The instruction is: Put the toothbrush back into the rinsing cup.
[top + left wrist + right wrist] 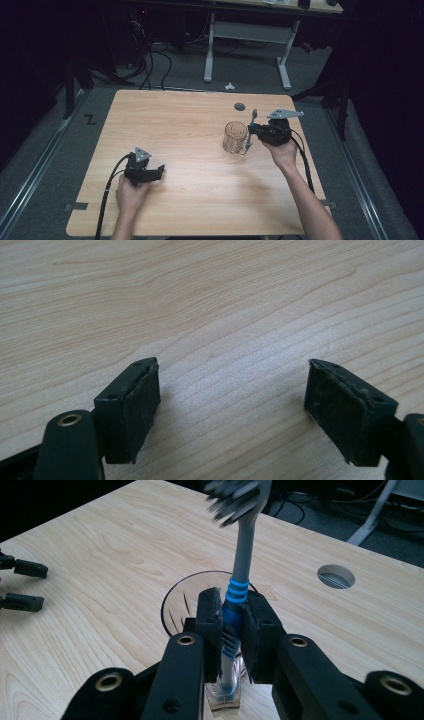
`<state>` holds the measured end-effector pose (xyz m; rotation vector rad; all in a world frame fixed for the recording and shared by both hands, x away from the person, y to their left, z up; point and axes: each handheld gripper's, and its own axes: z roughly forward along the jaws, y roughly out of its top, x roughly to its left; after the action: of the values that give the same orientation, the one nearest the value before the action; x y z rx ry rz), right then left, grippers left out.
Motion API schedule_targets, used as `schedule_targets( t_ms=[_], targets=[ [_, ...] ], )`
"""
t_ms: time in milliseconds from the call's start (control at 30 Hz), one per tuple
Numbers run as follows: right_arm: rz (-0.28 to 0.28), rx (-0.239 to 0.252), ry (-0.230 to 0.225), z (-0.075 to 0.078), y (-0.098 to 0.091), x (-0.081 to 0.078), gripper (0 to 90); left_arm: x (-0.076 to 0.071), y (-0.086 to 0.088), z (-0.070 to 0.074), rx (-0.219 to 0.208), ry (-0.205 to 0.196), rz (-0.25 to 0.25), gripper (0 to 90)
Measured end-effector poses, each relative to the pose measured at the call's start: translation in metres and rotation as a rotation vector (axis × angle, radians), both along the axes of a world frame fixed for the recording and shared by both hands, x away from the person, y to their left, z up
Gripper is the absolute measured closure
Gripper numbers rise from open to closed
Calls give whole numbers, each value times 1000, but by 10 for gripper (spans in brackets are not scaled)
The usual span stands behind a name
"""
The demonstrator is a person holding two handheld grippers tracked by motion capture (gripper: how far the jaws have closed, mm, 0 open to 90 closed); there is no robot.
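A grey-and-blue plastic toothbrush [235, 610] is pinched upright by the right gripper [233, 630], just beside a clear ribbed glass mug [235, 137] on the light wooden tabletop [190, 125]. The left gripper's [232, 405] jaws are spread.

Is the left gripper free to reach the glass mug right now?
Probably yes. The left gripper is open with nothing between its jaws, and bare table lies between it and the mug. The right gripper, shut on a toothbrush, sits on the mug's far side by its handle.
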<state>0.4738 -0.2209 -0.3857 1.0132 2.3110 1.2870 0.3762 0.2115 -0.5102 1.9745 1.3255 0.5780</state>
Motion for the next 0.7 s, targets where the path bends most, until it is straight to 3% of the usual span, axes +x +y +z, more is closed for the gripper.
schedule_targets(
  t_ms=[700],
  targets=[
    [-1,-8,17,-10,-1,0,796,0,0,0,0,0,0,227]
  ],
)
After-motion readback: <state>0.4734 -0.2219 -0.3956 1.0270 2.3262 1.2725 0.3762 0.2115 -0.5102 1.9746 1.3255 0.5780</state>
